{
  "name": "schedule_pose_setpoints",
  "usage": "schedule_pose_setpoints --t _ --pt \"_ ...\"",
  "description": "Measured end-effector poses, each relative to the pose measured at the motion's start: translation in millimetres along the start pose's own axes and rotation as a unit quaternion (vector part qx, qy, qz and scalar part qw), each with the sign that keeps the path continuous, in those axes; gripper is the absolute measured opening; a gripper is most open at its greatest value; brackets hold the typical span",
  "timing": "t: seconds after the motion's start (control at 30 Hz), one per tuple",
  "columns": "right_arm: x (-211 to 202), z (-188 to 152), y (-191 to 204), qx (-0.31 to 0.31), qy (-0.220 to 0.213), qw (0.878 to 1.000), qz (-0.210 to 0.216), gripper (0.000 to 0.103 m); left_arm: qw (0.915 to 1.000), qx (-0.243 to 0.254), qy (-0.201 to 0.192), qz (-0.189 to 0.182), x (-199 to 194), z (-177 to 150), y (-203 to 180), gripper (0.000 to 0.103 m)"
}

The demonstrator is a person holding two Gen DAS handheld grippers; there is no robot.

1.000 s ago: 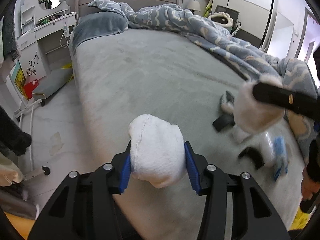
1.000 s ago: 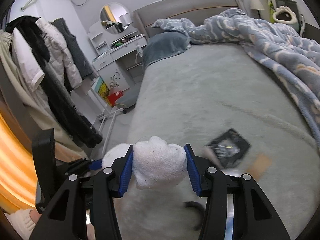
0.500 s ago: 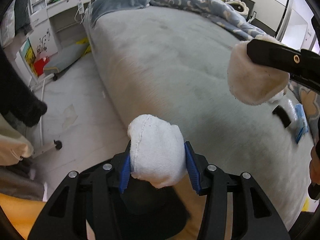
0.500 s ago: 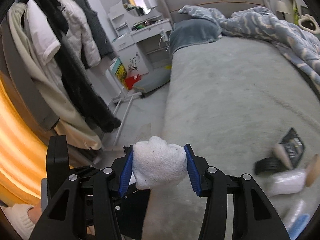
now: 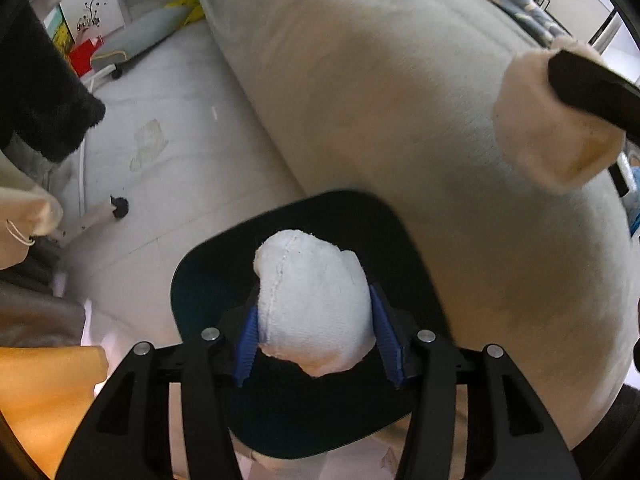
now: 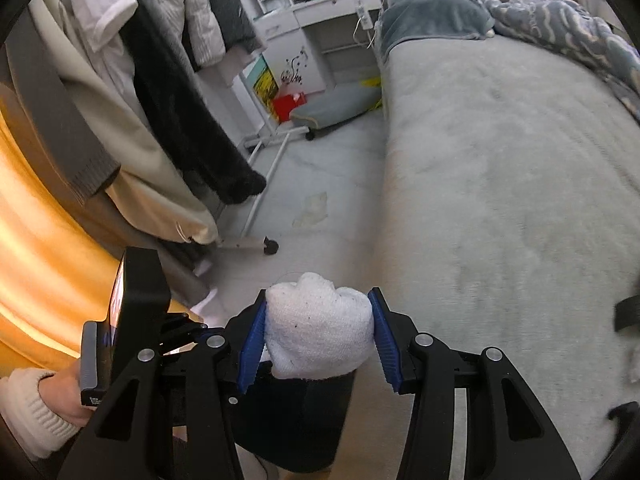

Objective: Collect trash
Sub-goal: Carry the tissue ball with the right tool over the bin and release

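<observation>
Bed (image 5: 400, 92) edge flanks black bin (image 5: 304, 412) below left claw (image 5: 316, 320).

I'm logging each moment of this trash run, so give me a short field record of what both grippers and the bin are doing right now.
left gripper: shut on a white wad, directly over the black bin
right gripper: shut on a second white wad, near the bin's rim
black bin: open mouth, on the floor beside the grey bed
wads released: not yet
</observation>
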State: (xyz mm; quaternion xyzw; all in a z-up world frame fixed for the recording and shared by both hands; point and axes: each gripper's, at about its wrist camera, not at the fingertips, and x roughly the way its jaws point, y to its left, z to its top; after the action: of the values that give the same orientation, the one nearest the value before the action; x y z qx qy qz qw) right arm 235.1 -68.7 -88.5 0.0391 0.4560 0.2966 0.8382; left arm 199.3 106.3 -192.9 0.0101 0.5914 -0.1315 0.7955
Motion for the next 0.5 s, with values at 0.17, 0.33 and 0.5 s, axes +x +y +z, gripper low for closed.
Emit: schedule_pose_setpoints --t 0.17,0.33,0.5 --pt "18.8 -1.0 2.8 0.008 0.024 1.0 -0.001 0.05 0.9998 -0.003 0.02 0.005 8.4 -11.0 17.5 0.071" --pt "48.2 -9.5 12.8 -0.005 0.06 0.998 -0.008 0.05 0.9999 -0.004 0.009 0.011 2.3 -13.4 32.4 0.082" --pt "72.9 -15.9 20.3 -0.019 0.091 0.996 -0.016 0.05 0.9989 -0.018 -0.043 0.006 -27.2 -8.0 42.8 0.083"
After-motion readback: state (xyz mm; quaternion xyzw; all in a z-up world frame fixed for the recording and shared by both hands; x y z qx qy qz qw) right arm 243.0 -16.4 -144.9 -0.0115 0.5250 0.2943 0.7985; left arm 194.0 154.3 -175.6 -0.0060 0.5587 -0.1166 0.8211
